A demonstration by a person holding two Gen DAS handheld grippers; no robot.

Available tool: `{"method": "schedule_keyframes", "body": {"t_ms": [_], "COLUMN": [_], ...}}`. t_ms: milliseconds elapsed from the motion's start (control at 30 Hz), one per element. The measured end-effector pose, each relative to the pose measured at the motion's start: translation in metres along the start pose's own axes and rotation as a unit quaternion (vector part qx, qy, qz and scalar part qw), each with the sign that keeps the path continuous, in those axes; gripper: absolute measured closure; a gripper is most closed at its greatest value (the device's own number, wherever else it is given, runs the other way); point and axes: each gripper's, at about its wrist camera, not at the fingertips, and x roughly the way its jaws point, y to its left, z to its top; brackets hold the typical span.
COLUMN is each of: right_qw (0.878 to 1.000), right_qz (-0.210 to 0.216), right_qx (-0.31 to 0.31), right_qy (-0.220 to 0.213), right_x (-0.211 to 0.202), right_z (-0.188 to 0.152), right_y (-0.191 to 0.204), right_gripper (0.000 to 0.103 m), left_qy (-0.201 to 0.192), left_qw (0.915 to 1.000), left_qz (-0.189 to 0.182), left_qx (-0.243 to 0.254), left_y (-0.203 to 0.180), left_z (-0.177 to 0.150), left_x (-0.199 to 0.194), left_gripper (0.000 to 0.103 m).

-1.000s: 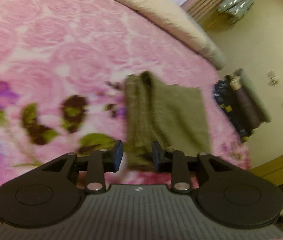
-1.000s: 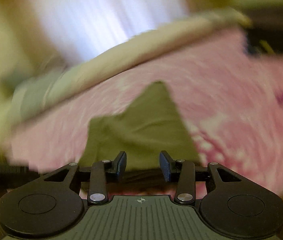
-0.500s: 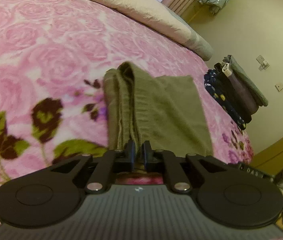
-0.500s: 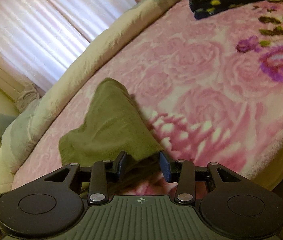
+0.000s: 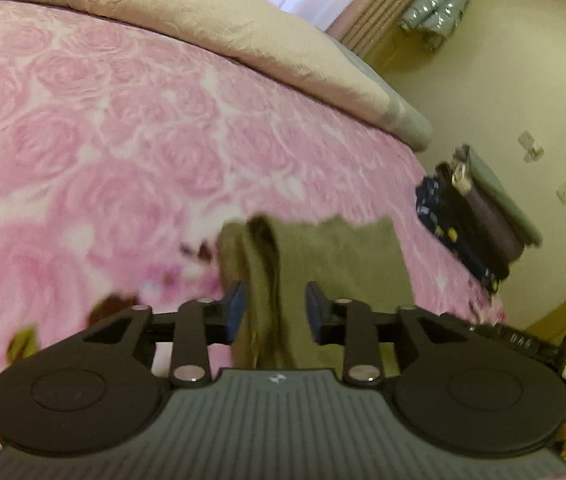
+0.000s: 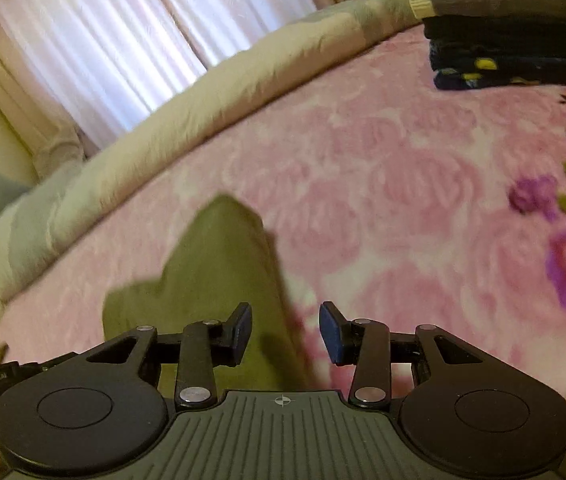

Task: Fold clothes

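A folded olive-green garment (image 5: 335,268) lies on the pink rose-patterned blanket (image 5: 103,140). In the left wrist view its thick folded edge runs up between the fingers of my left gripper (image 5: 276,312), which is open just above it, pads clear of the cloth. The right wrist view shows the same garment (image 6: 211,272) from its other side, one corner pointing away from me. My right gripper (image 6: 286,332) is open over the garment's near right edge, holding nothing. The garment's near end is hidden behind both gripper bodies.
A stack of folded dark clothes (image 5: 479,216) sits at the bed's far corner by the wall, also seen as a stack (image 6: 503,32) at the top right. A rolled beige duvet (image 6: 203,112) lines the far side below the curtains (image 6: 103,40).
My left gripper, shut on the garment's folded edge half a second ago, has opened and let it go. The right gripper stayed open and shifted slightly rightward.
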Motion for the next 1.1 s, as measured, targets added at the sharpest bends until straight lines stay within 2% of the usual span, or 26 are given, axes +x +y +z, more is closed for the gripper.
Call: {"method": "schedule_keyframes", "body": {"t_ms": [167, 233, 300, 400, 533, 567, 633, 733, 900, 933, 967, 1000, 1100], "right_qw": [0.996, 0.992, 0.987, 0.978, 0.969, 0.969, 0.975, 0.982, 0.995, 0.996, 0.996, 0.997, 0.999], "right_qz": [0.058, 0.082, 0.1, 0.129, 0.16, 0.16, 0.146, 0.129, 0.067, 0.059, 0.051, 0.04, 0.034], "right_qx": [0.057, 0.091, 0.117, 0.153, 0.179, 0.176, 0.156, 0.129, 0.071, 0.067, 0.063, 0.059, 0.037], "right_qy": [0.031, 0.041, 0.046, 0.056, 0.066, 0.066, 0.062, 0.049, 0.025, 0.023, 0.021, 0.014, -0.023], "right_x": [0.039, 0.056, 0.072, 0.096, 0.123, 0.127, 0.13, 0.131, 0.129, 0.126, 0.124, 0.118, 0.082], "right_z": [0.03, 0.04, 0.048, 0.057, 0.063, 0.064, 0.064, 0.061, 0.049, 0.049, 0.048, 0.048, 0.045], "right_y": [-0.014, -0.021, -0.027, -0.034, -0.039, -0.04, -0.039, -0.036, -0.023, -0.021, -0.019, -0.017, -0.015], "right_gripper": [0.062, 0.062, 0.061, 0.061, 0.062, 0.062, 0.093, 0.094, 0.093, 0.082, 0.065, 0.041, 0.041], "left_qy": [0.021, 0.029, 0.032, 0.026, 0.005, 0.0, -0.01, -0.024, -0.047, -0.043, -0.038, -0.034, -0.02], "left_qw": [0.9991, 0.9982, 0.997, 0.9954, 0.9966, 0.9971, 0.9978, 0.9985, 0.9985, 0.9988, 0.999, 0.9992, 0.9995], "left_qz": [-0.004, -0.003, -0.018, -0.037, -0.045, -0.043, -0.04, -0.035, -0.027, -0.024, -0.021, -0.018, -0.013], "left_qx": [-0.035, -0.052, -0.067, -0.084, -0.069, -0.063, -0.052, -0.034, -0.006, -0.008, -0.01, -0.011, -0.018], "left_y": [0.005, 0.01, 0.016, 0.025, 0.03, 0.03, 0.032, 0.033, 0.036, 0.034, 0.031, 0.029, 0.023], "left_z": [0.031, 0.036, 0.037, 0.033, 0.026, 0.024, 0.02, 0.014, 0.004, 0.005, 0.006, 0.007, 0.009], "left_x": [0.037, 0.05, 0.057, 0.062, 0.063, 0.063, 0.065, 0.067, 0.069, 0.063, 0.057, 0.05, 0.032], "left_gripper": [0.07, 0.074, 0.097, 0.099, 0.1, 0.1, 0.1, 0.1, 0.097, 0.095, 0.09, 0.085, 0.084]}}
